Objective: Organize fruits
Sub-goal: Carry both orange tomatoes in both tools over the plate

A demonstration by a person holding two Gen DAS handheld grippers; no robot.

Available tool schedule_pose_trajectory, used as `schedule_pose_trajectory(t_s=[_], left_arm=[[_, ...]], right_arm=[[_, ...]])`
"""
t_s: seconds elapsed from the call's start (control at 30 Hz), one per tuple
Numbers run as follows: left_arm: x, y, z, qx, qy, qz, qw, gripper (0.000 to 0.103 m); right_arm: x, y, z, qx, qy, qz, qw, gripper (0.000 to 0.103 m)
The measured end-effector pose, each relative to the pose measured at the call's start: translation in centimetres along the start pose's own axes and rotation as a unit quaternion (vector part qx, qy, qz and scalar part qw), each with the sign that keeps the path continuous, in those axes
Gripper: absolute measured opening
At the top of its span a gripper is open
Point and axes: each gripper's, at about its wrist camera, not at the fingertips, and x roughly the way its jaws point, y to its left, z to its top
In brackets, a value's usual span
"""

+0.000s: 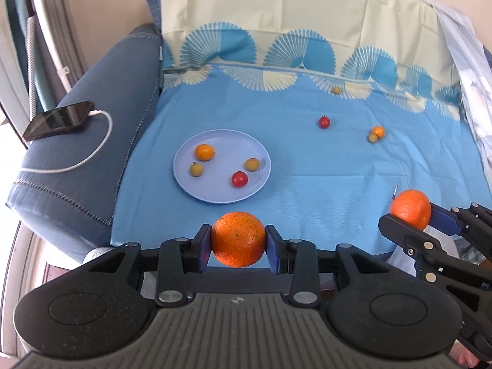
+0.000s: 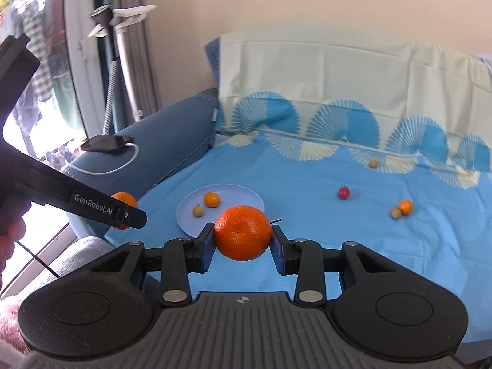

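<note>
Across the sofa seat lies a blue sheet (image 1: 323, 166) with a fan pattern, which serves as the working surface; its padded armrest (image 1: 92, 141) carries a phone (image 1: 58, 120) on a white cable. Near that armrest sits a pale blue plate (image 1: 184, 181), evidently the collecting point, since four small fruits already rest on it: an orange one, two yellowish ones and a red one. Four more small fruits remain scattered on the sheet, well apart from the plate. Held clear of the sheet, the left gripper (image 1: 238, 243) pinches one mandarin (image 1: 238, 240) between its blue pads, and the right gripper (image 2: 243, 238) pinches a second mandarin (image 2: 243, 236) likewise. Both mandarins sit squarely across the pads, a grip suited to carrying round fruit; both probably head toward the plate.
</note>
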Motion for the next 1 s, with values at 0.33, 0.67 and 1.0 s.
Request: schedule_pose_trajectory(t_s=[0.33, 0.67, 1.0], left_arm=[[-2.5, 1.8, -1.1, -0.021, -0.031, 0.008, 0.9993, 0.041], [-1.9, 2.0, -0.6, -0.022, -0.029, 0.009, 0.9993, 0.041], [0.3, 3.1, 1.9, -0.028, -0.017, 0.023, 0.9992, 0.041]], right_arm=[[-0.9, 2.2, 0.6, -0.031, -0.01, 0.0, 0.999, 0.039], [-0.6, 2.0, 0.4, -0.026, -0.004, 0.0, 1.0, 0.039], [1.6, 0.9, 0.5, -0.011, 0.018, 0.004, 1.0, 0.039]])
